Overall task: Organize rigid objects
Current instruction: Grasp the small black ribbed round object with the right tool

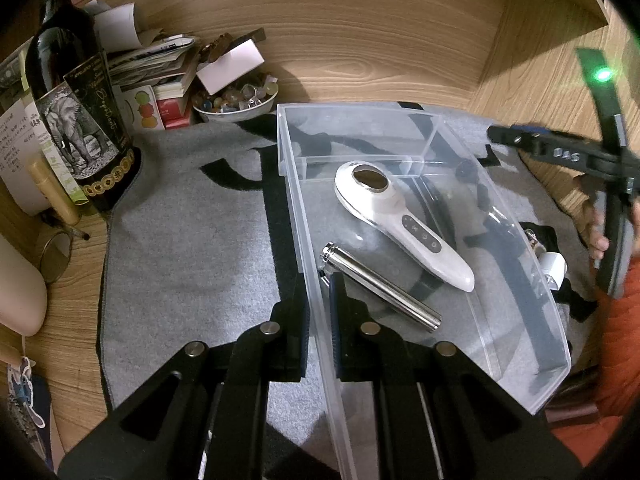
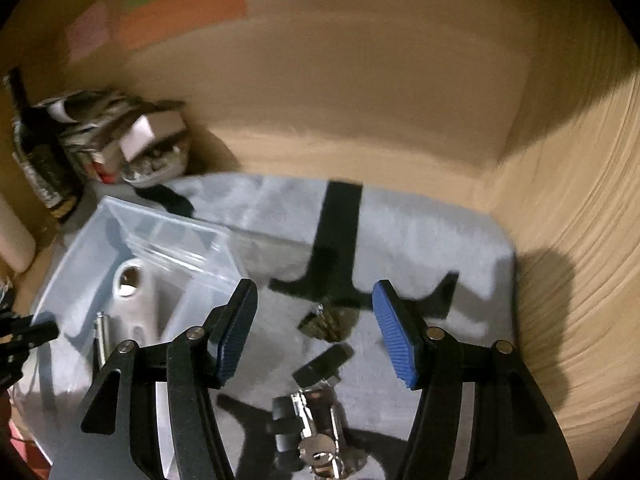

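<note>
A clear plastic bin (image 1: 289, 184) lies on the grey mat (image 1: 192, 220). In it are a white handheld device (image 1: 404, 224) and a metal cylinder (image 1: 384, 292). My left gripper (image 1: 318, 308) is shut on the bin's near left wall. In the right wrist view my right gripper (image 2: 316, 332) is open, with nothing between its blue pads (image 2: 396, 336). It hovers over the mat to the right of the bin (image 2: 80, 248). Under it lie a bunch of keys (image 2: 320, 440), a black fob (image 2: 324, 364) and a small brown lump (image 2: 328, 320). That view is motion-blurred.
A dark wine bottle (image 1: 76, 120), a heap of papers (image 1: 160, 60) and a bowl of beads (image 1: 236, 104) crowd the back left corner. Wooden walls close in the back and right. A small white object (image 1: 554, 266) lies right of the bin, near a hand (image 1: 596, 236) in an orange sleeve.
</note>
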Available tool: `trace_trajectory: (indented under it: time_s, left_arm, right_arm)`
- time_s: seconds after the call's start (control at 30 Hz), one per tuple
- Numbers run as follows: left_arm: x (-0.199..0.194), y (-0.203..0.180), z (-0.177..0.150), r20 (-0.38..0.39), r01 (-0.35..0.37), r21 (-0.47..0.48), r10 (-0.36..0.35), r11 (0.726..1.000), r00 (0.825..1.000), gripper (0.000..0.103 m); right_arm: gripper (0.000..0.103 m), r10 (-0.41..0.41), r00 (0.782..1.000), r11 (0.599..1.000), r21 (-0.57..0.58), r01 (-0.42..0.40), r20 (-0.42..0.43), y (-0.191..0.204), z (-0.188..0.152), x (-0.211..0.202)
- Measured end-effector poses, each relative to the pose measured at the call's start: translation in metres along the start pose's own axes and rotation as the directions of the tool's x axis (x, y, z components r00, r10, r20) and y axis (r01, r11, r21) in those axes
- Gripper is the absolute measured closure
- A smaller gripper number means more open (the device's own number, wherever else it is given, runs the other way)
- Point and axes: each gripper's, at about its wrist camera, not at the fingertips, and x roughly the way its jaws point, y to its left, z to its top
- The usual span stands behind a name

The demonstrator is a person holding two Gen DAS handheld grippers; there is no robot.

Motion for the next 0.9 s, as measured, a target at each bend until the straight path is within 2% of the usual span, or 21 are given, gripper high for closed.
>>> trace_trajectory:
  time_s: [0.37, 0.47, 0.57, 0.9]
  left_arm:
    - [0.000, 0.000, -0.002, -0.006, -0.001, 0.003, 0.001, 1.000, 1.000, 0.094]
    - [0.001, 0.000, -0.002, -0.006, -0.001, 0.002, 0.001, 1.000, 1.000, 0.094]
    - [0.001, 0.000, -0.002, -0.006, -0.001, 0.001, 0.001, 1.000, 1.000, 0.094]
    - [0.001, 0.000, -0.002, -0.007, -0.003, 0.002, 0.003, 1.000, 1.000, 0.094]
  right_arm:
    - [0.047, 0.010, 0.988, 1.000, -0.018, -0.013, -0.151, -0.004, -0.008, 0.044]
    - [0.052, 0.010, 0.984, 0.999, -0.043, -0.018, -0.178, -0.002, -0.008, 0.047]
    - [0.072, 0.013, 0.973, 0.997, -0.066, -0.028, -0.228, 0.001, -0.009, 0.056]
    - [0.072, -0.002, 0.990, 0.997, -0.079, -0.009, -0.142, 0.003, -0.007, 0.022]
